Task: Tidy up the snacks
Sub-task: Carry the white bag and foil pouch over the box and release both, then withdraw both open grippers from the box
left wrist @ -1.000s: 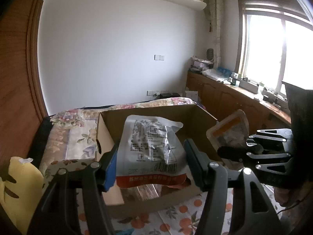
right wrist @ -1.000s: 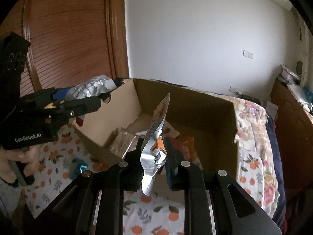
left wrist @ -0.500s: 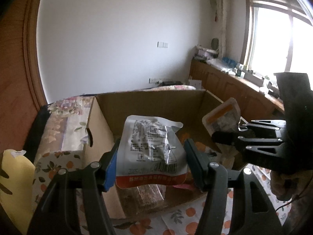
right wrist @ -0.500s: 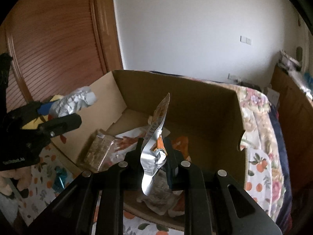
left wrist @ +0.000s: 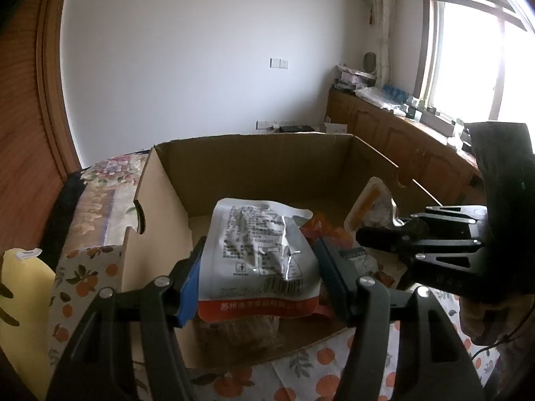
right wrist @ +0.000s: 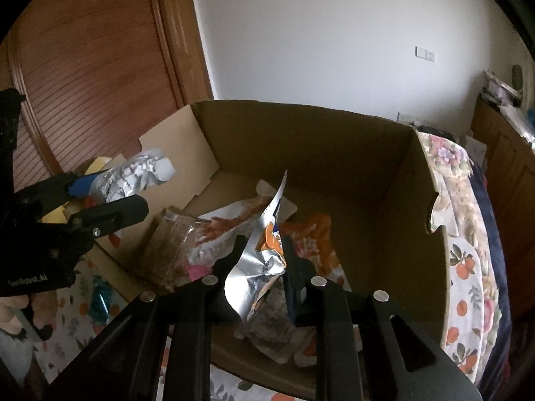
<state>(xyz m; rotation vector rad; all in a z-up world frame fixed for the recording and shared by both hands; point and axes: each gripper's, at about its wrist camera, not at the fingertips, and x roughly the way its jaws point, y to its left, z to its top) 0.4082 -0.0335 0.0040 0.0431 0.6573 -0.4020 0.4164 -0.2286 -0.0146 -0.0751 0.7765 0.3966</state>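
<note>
An open cardboard box (left wrist: 267, 167) stands on the patterned cloth and holds several snack packets. My left gripper (left wrist: 260, 247) is shut on a silver packet with an orange bottom band (left wrist: 257, 230), held upright over the box's near left part. In the right wrist view that left gripper (right wrist: 113, 190) shows at the box's left wall (right wrist: 301, 140). My right gripper (right wrist: 264, 247) grips a crumpled silver-and-orange packet (right wrist: 257, 267) edge-on over the box's inside; its jaws are opening, the pads still on the packet. The left wrist view shows the right gripper (left wrist: 367, 237) and its packet (left wrist: 371, 204) at the right.
Inside the box lie a clear brown packet (right wrist: 167, 244) and an orange packet (right wrist: 311, 234). A yellow object (left wrist: 20, 284) sits left of the box. The orange-print cloth (left wrist: 83, 280) surrounds it. A wooden door (right wrist: 83, 67) and low cabinets (left wrist: 418, 153) line the room.
Both grippers have come down and forward over the box with their packets, so the box fills more of both views. The packets stay gripped.
</note>
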